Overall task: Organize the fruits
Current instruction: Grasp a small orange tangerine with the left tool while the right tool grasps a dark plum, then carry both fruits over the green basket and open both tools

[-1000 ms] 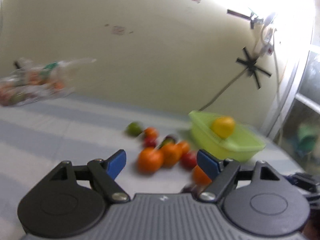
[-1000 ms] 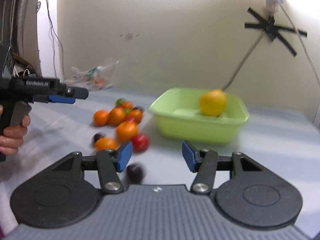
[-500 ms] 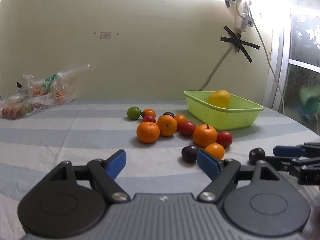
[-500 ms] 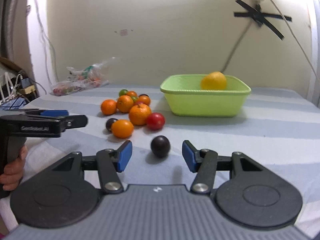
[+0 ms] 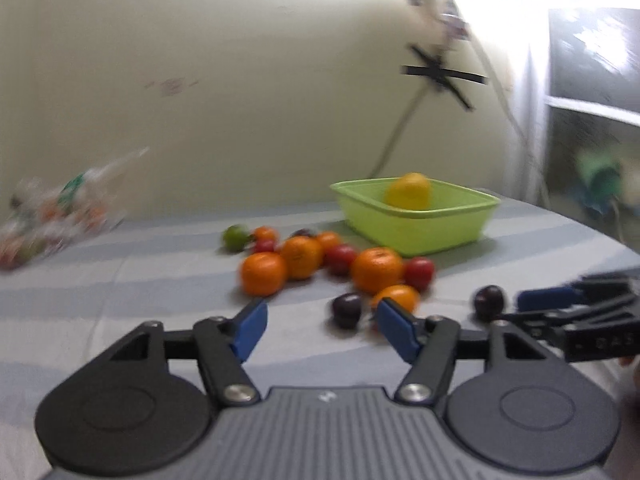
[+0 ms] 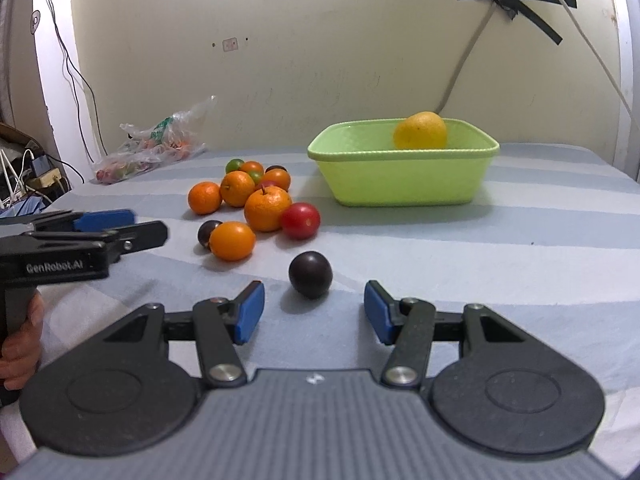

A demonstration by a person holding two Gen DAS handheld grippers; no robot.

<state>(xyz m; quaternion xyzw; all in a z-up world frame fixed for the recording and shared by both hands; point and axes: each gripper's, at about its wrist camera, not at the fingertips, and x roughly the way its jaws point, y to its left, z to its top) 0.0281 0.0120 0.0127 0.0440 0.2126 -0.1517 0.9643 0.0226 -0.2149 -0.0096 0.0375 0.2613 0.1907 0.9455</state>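
Right wrist view: the right hand-held gripper (image 6: 314, 312) gapes wide, a dark plum (image 6: 310, 274) on the table (image 6: 520, 260) just beyond its fingertips at 12 o'clock. The left hand-held gripper (image 5: 320, 326) is spread too, empty. The green basin (image 6: 404, 172) sits at 1 o'clock.

a plum (image 6: 310, 274) lies alone on the table (image 6: 520, 240), nearest the camera. behind it and to the left sits a cluster of fruits (image 6: 256, 196). the basin (image 6: 404, 176) stands behind on the right, one fruit (image 6: 420, 130) in it. a bag (image 6: 156, 144) lies far left.
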